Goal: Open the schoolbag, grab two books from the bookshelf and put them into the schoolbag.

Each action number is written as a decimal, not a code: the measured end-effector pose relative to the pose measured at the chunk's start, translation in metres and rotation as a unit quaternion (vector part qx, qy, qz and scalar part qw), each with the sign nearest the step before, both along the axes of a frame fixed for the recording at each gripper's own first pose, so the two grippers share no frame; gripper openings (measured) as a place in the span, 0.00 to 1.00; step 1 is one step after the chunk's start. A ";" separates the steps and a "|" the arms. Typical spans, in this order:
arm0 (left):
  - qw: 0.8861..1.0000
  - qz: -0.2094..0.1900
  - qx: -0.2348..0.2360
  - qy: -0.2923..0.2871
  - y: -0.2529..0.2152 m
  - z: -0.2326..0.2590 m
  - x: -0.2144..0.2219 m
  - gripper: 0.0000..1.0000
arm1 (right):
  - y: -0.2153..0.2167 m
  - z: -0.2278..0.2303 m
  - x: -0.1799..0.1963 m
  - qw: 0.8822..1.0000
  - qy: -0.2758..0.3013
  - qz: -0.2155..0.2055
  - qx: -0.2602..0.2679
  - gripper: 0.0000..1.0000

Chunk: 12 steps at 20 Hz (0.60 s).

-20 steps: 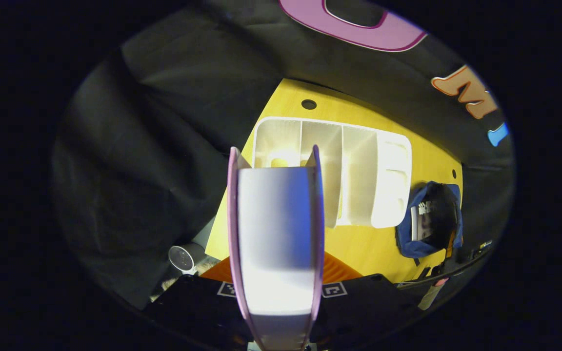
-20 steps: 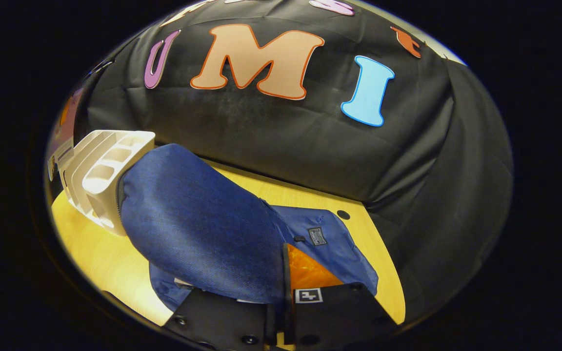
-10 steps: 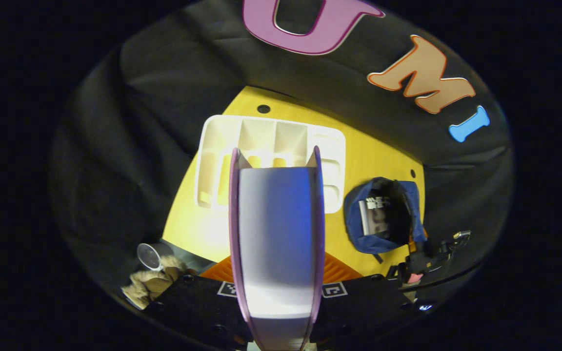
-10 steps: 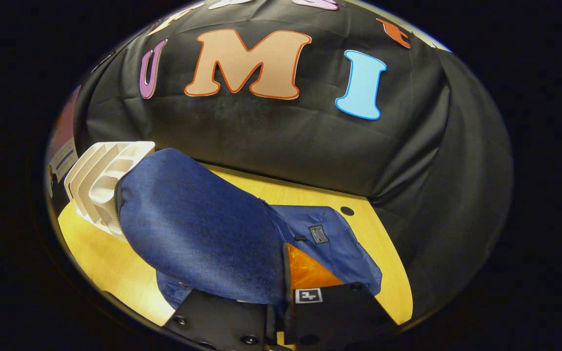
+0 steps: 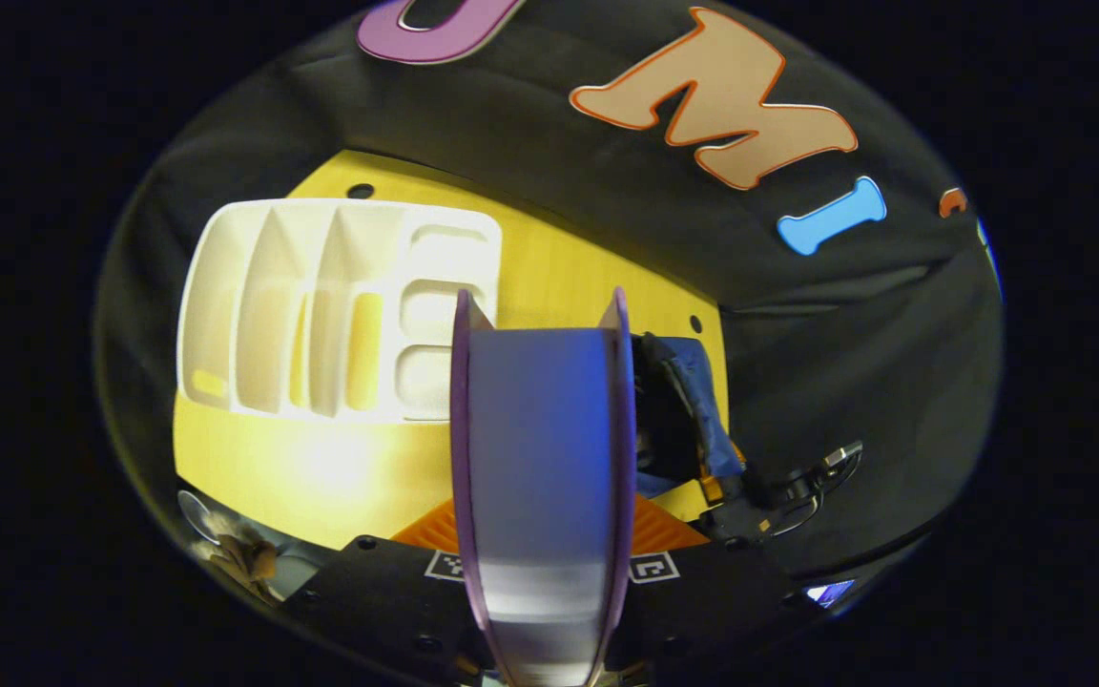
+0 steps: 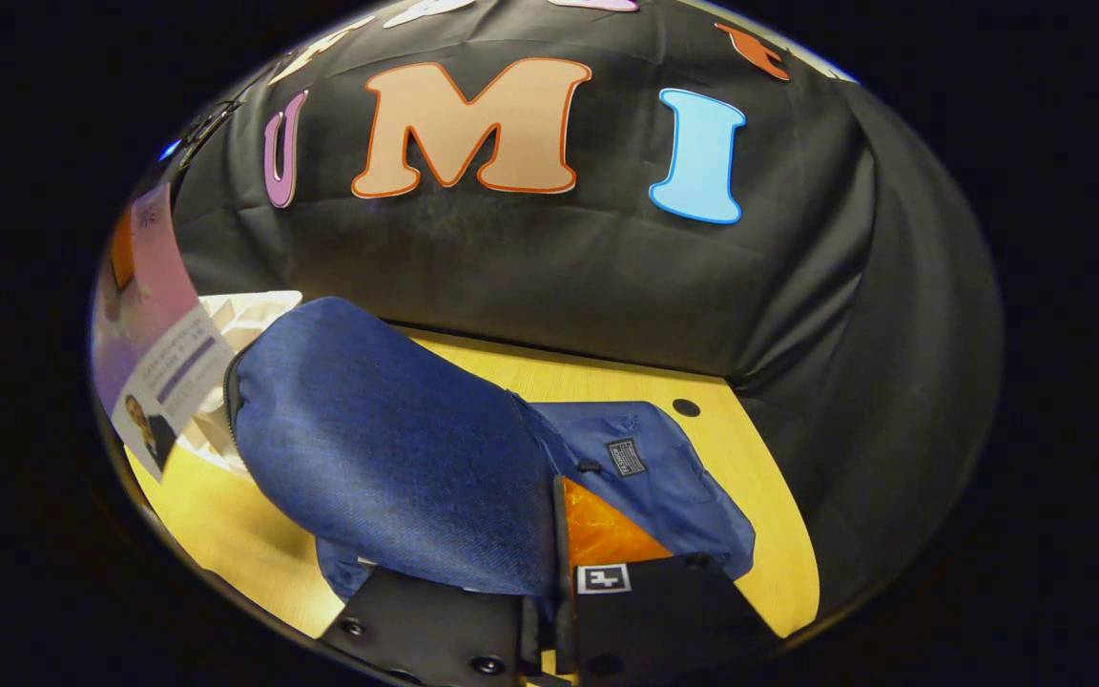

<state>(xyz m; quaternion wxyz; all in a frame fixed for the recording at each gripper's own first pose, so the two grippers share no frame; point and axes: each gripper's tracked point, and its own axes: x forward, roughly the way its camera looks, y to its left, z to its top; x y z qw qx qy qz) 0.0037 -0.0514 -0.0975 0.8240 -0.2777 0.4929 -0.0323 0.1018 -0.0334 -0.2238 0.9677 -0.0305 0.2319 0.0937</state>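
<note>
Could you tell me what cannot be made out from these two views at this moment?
- Left gripper view: the book held in the left gripper covers most of the schoolbag, so its inside is hidden.
- Right gripper view: the schoolbag's flap, pinched in the right gripper, hides the opening and most of the bookshelf.
- Right gripper view: the book's cover is cut off by the image edge.

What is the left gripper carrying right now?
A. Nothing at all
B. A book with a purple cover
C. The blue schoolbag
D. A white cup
B: in the left gripper view, the left gripper is clamped on a book, its purple covers flanking pale page edges, above the table, between the white bookshelf and the schoolbag.
</note>
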 end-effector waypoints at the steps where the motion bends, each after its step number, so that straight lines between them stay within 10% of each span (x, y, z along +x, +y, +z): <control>1: 1.000 -0.002 -0.014 -0.006 -0.010 -0.007 0.011 0.41 | -0.001 0.000 0.001 1.000 0.001 -0.001 0.003 0.07; 12: 0.992 0.006 -0.119 -0.042 -0.102 -0.106 0.085 0.41 | -0.003 0.001 0.004 1.000 0.010 -0.006 0.018 0.07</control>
